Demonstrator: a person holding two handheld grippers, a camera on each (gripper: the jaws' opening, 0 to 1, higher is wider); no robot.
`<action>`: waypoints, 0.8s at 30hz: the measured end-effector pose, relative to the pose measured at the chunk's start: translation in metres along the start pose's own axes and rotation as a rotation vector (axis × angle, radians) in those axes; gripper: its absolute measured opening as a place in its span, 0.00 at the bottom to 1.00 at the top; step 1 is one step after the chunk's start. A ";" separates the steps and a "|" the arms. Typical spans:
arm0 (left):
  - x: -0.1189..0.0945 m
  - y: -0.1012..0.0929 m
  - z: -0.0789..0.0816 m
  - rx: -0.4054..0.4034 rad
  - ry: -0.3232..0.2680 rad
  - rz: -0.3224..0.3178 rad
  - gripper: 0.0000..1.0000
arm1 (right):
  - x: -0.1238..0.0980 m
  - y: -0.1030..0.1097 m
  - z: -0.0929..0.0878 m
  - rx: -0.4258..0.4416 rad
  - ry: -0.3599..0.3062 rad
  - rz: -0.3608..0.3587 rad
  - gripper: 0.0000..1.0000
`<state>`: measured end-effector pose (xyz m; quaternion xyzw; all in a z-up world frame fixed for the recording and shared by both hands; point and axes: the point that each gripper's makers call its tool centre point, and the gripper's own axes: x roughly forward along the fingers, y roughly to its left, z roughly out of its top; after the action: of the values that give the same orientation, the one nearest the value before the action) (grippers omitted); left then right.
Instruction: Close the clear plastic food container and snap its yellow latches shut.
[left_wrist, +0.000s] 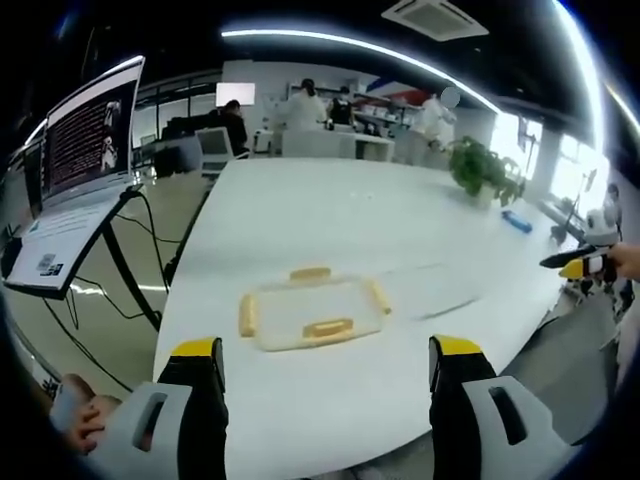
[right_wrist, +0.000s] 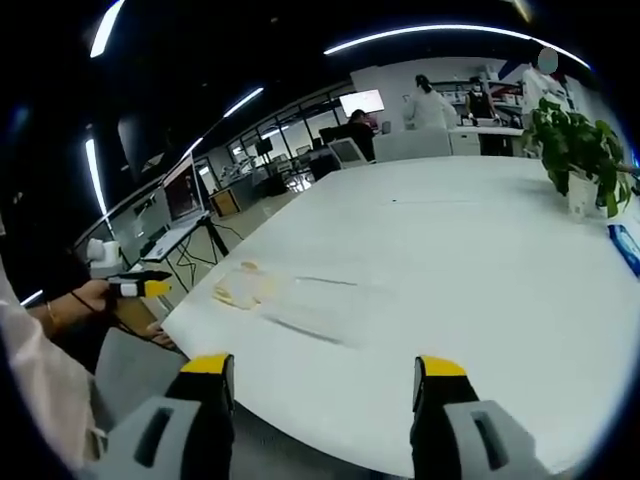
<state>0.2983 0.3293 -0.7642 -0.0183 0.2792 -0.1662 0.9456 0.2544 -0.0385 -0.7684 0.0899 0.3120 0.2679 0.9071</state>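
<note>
The left gripper (left_wrist: 328, 362) stands wide open above the near edge of the table (left_wrist: 400, 230), holding nothing; the right gripper (right_wrist: 322, 378) is likewise spread wide and bare, hanging just off the table's edge. In the left gripper view the right gripper's yellow-tipped jaws poke in from the far right, held in a hand; in the right gripper view the left one shows at the far left, also in a hand — how either stands there is too small to tell.

The container (left_wrist: 312, 312) lies flat on the table just ahead of the left gripper's jaws, apart from them; its clear walls almost melt into the white top, so whether the lid sits fully down cannot be made out; four yellow latches (left_wrist: 328, 327) mark its sides. In the right gripper view it is only a pale blur with a yellow smudge near the table's left corner.

Around it the table is open and white; a potted plant (right_wrist: 575, 150) and a small blue thing (left_wrist: 517, 221) sit well away at the far side. A laptop (left_wrist: 85, 140) on a stand rises off the table's left side, cables trailing below; people stand at desks far behind.
</note>
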 end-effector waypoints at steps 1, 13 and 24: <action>0.000 0.000 0.000 -0.001 -0.001 0.000 0.83 | 0.000 0.000 0.000 0.003 0.001 0.001 0.72; 0.005 -0.006 -0.007 0.001 0.018 -0.032 0.82 | 0.007 0.008 0.003 0.006 0.009 0.020 0.72; 0.011 -0.006 -0.003 0.012 0.025 -0.049 0.81 | 0.015 0.014 0.003 -0.005 0.029 0.040 0.72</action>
<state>0.3035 0.3200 -0.7719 -0.0175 0.2894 -0.1914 0.9377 0.2598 -0.0187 -0.7693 0.0902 0.3224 0.2880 0.8972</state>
